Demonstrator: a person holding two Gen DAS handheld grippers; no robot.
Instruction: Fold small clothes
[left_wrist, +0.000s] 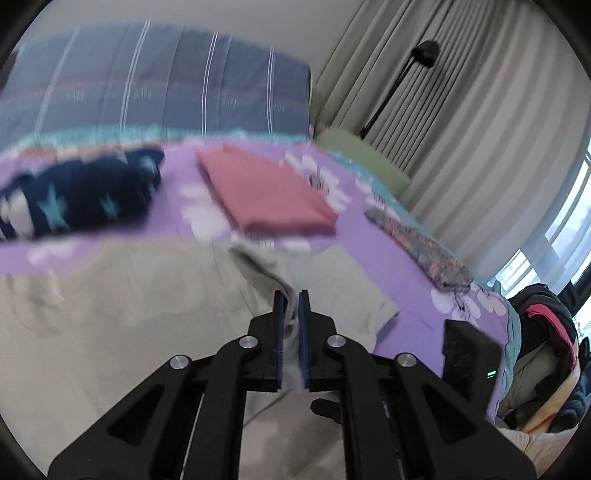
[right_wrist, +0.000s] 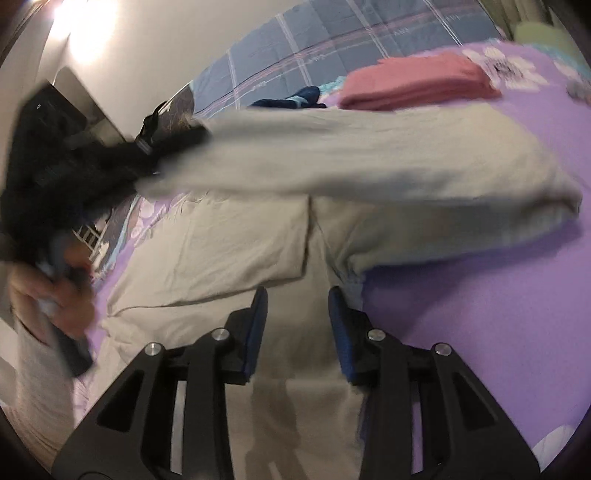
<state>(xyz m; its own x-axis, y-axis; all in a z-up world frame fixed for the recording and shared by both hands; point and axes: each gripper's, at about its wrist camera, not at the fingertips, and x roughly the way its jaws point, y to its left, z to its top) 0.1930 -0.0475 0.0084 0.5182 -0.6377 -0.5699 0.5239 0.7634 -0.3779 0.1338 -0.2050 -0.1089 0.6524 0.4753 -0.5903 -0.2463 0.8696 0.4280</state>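
A beige garment (left_wrist: 129, 314) lies spread on the purple flowered bedsheet (left_wrist: 406, 295). My left gripper (left_wrist: 291, 295) is shut on a fold of it, and cloth shows between the blue pads. In the right wrist view that left gripper (right_wrist: 162, 162) is a black blur at the left, held by a hand (right_wrist: 62, 295). It holds one stretch of the beige garment (right_wrist: 369, 166) up off the bed across the frame. My right gripper (right_wrist: 297, 291) hangs open over the flat part of the garment, its pads not pressing on the cloth.
Further back on the bed lie a folded pink garment (left_wrist: 269, 192), a navy garment with stars (left_wrist: 74, 199) and a folded patterned piece (left_wrist: 417, 247). A blue-grey quilt (left_wrist: 166, 81) sits at the head. To the right are curtains (left_wrist: 461, 129), a black lamp (left_wrist: 424, 51) and a clothes pile (left_wrist: 543, 350).
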